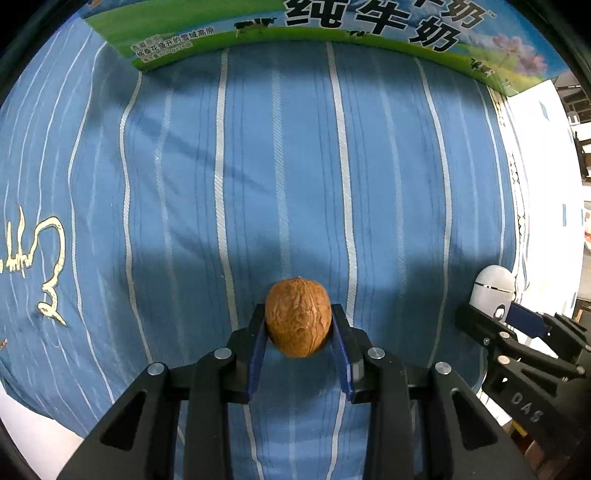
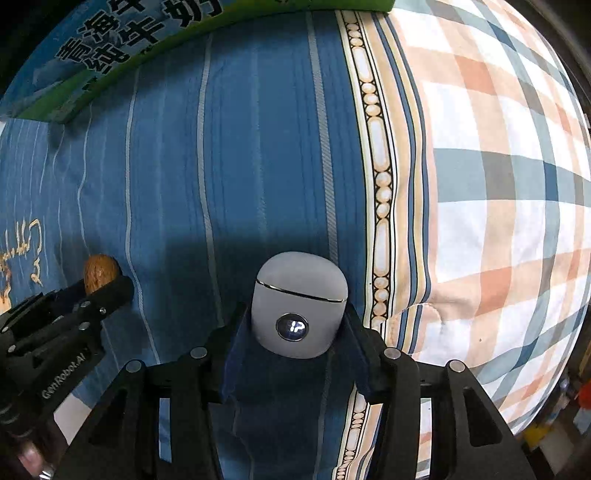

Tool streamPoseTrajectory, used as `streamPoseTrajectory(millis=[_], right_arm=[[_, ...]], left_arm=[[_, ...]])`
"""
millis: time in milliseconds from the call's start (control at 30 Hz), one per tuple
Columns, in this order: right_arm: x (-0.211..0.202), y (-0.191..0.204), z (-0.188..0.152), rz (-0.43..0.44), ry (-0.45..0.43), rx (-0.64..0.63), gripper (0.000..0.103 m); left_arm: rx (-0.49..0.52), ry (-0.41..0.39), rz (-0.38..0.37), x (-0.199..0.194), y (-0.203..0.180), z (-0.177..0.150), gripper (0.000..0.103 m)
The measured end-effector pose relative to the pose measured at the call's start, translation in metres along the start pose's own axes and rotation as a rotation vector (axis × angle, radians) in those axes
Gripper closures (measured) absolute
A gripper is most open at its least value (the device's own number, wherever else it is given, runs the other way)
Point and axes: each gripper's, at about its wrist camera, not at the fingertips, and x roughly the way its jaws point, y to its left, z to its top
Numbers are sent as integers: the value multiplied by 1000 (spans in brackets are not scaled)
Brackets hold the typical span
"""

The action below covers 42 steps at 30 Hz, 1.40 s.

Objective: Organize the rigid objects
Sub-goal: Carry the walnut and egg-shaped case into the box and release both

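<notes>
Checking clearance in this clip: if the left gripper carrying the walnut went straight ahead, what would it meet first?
Probably the milk carton standing across the far edge. Between it and the left gripper, shut on the walnut, only blue striped cloth shows.

Blue striped bedsheet [image 1: 295,166], milk carton [image 1: 332,33] on it

Left claw [image 1: 298,325] pinches a walnut [image 1: 297,317] (above striped blue cloth [image 1: 280,166]).

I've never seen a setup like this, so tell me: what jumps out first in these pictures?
A brown walnut pinched between the left tongs, above a blue striped bedsheet. The right tongs clamp a small white case with a round glowing spot on its front. A green-and-blue milk carton lies at the far edge.
</notes>
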Motion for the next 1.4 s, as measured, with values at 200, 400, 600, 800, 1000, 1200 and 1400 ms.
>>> streamPoseTrajectory(millis=[200, 400, 600, 800, 1000, 1200, 1400], right_arm=[[0, 30, -9, -61, -16, -31, 50], [-1, 66, -11, -113, -31, -96, 54], [-17, 62, -26, -57, -12, -117, 55], [-86, 51, -42, 14, -99, -125, 55], [-164, 32, -41, 71, -222, -127, 55], [-221, 19, -23, 147, -322, -125, 55], [-228, 36, 36, 230, -368, -132, 55]], left_arm=[[-15, 4, 2, 10, -5, 15, 73], [-27, -1, -11, 2, -2, 11, 73], [-11, -59, -38, -32, -10, 4, 73], [15, -167, -66, -98, -17, -1, 73], [30, -277, -95, -163, -23, -1, 73], [38, -368, -111, -210, -26, 18, 73], [53, -408, -140, -236, -26, 65, 73]])
